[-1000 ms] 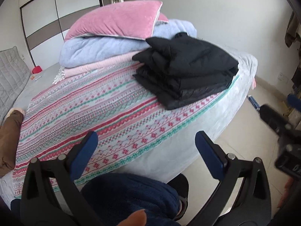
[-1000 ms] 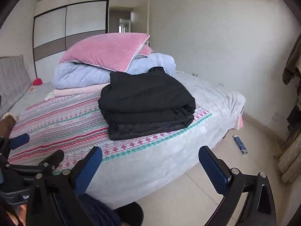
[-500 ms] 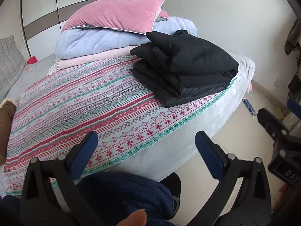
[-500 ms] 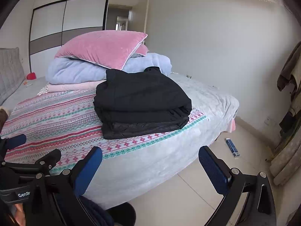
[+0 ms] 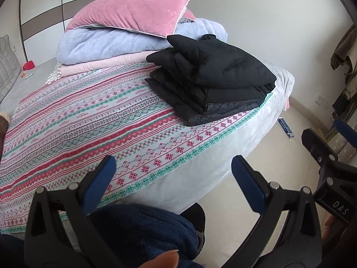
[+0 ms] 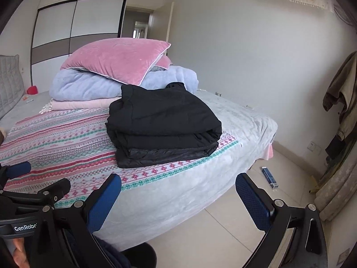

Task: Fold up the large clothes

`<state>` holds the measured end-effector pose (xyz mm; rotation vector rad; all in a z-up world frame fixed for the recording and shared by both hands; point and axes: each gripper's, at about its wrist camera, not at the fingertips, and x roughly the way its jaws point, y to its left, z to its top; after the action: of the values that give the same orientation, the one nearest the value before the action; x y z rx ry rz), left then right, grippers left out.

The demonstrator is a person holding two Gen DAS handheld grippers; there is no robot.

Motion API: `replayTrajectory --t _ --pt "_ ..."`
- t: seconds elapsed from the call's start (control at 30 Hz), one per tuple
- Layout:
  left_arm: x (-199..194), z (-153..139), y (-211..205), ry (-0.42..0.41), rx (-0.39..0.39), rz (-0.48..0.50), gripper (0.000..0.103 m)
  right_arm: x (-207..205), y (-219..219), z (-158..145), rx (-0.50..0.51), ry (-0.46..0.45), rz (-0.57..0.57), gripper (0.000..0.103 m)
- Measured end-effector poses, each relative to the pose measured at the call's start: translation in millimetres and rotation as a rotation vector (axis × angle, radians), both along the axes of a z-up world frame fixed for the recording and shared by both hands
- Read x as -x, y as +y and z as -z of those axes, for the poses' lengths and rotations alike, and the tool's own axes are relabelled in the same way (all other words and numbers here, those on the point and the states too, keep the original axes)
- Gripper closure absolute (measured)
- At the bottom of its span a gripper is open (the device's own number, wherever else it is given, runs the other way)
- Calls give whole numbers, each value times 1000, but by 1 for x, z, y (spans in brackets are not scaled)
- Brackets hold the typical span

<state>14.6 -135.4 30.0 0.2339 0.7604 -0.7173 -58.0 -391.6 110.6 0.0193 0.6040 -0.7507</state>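
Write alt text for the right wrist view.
A folded black coat lies on a patterned bedspread, both open grippers clear of it: right gripper foreground, left gripper lower left. Behind it, a pink pillow tops folded blankets.

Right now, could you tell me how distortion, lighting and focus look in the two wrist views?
Left wrist view: fisheye bends the bed edge, corners vignetted, black folded coat sharp. Right wrist view: wardrobe lines bow, soft even daylight, no glare, open right hand-held gripper slightly soft.
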Motion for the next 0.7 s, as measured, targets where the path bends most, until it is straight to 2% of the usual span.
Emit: replayTrajectory --t 0.27,0.53,0.7 --pt "0 -1 -2 27 13 16 1 -2 -4 2 -11 1 4 0" --pt "-1 -1 -1 15 10 3 1 -2 -4 2 -3 0 10 0" --pt "-2 -2 0 37 36 9 1 -3 -4 3 -4 5 3 0"
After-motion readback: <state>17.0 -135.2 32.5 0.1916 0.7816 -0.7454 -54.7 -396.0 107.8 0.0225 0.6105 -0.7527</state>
